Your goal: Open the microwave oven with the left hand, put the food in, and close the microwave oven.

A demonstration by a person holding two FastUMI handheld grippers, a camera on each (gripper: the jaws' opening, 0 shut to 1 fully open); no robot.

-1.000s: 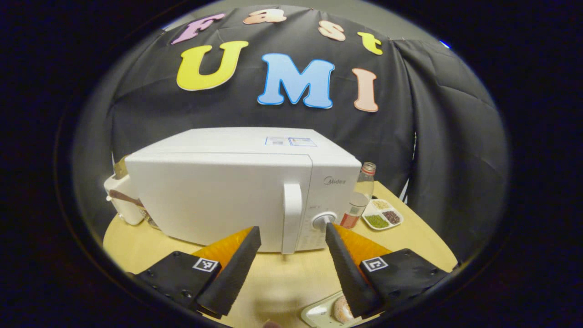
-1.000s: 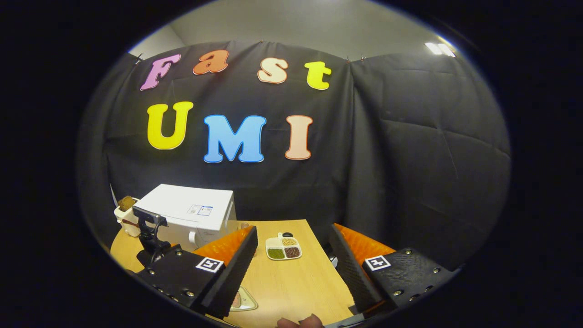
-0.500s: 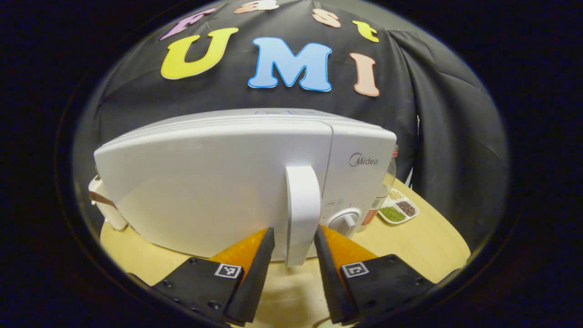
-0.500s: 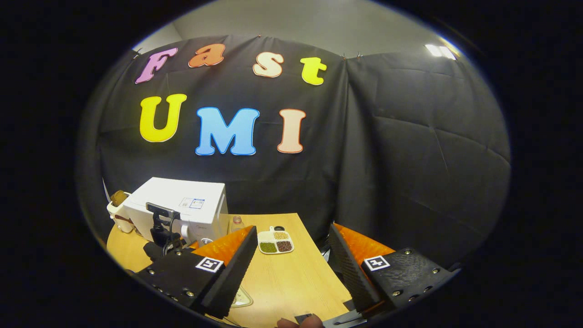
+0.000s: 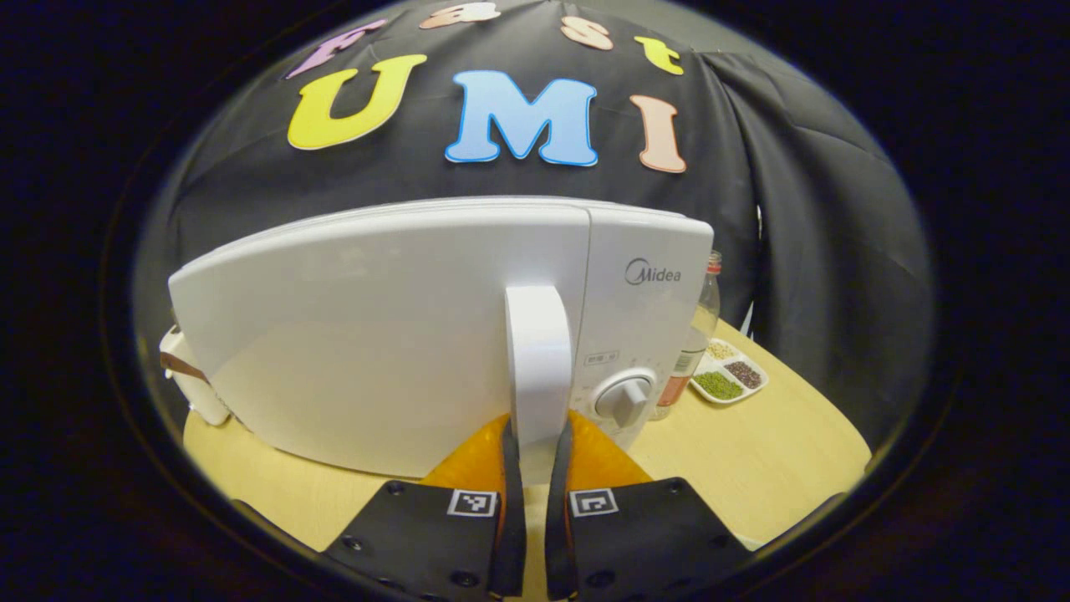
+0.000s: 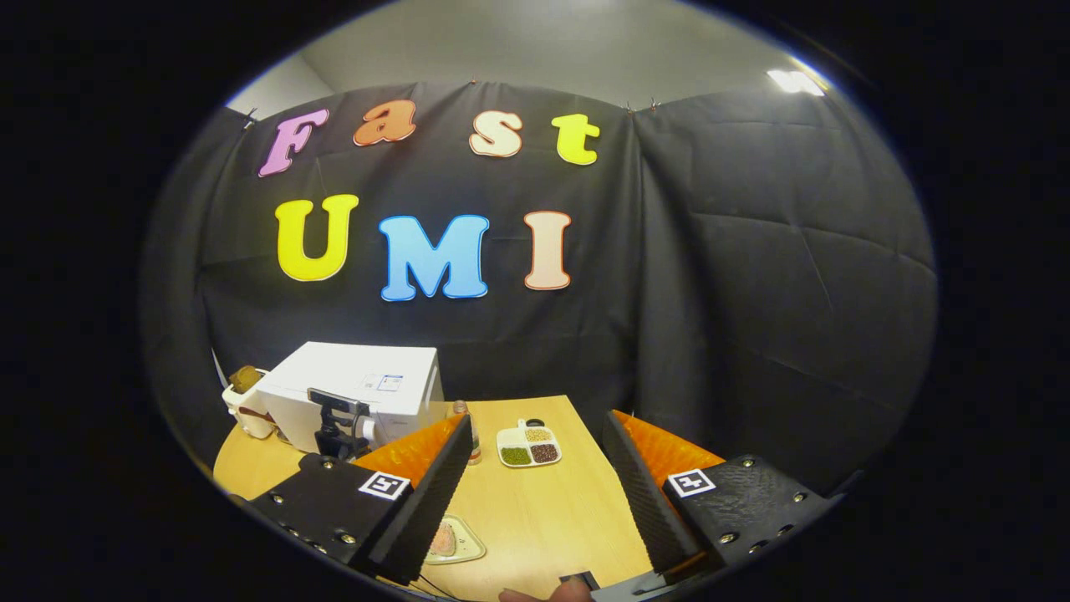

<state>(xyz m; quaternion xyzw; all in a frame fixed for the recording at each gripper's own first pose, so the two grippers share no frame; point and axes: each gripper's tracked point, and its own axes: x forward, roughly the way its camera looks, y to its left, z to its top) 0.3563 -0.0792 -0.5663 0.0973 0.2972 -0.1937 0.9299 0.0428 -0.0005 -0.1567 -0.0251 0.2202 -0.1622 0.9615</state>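
1. The left gripper has its fingers closed against both sides of the microwave door handle.
2. The white microwave oven stands on the wooden table, door shut.
3. The right gripper hangs wide open, holding nothing, above the table.
4. The food lies on a small plate beside the right gripper's left finger.

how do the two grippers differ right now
The left gripper has its jaws closed on the microwave door handle; the right gripper has its jaws wide apart and holds nothing. The left is up against the microwave; the right hangs back above the table. Both point toward the booth wall.
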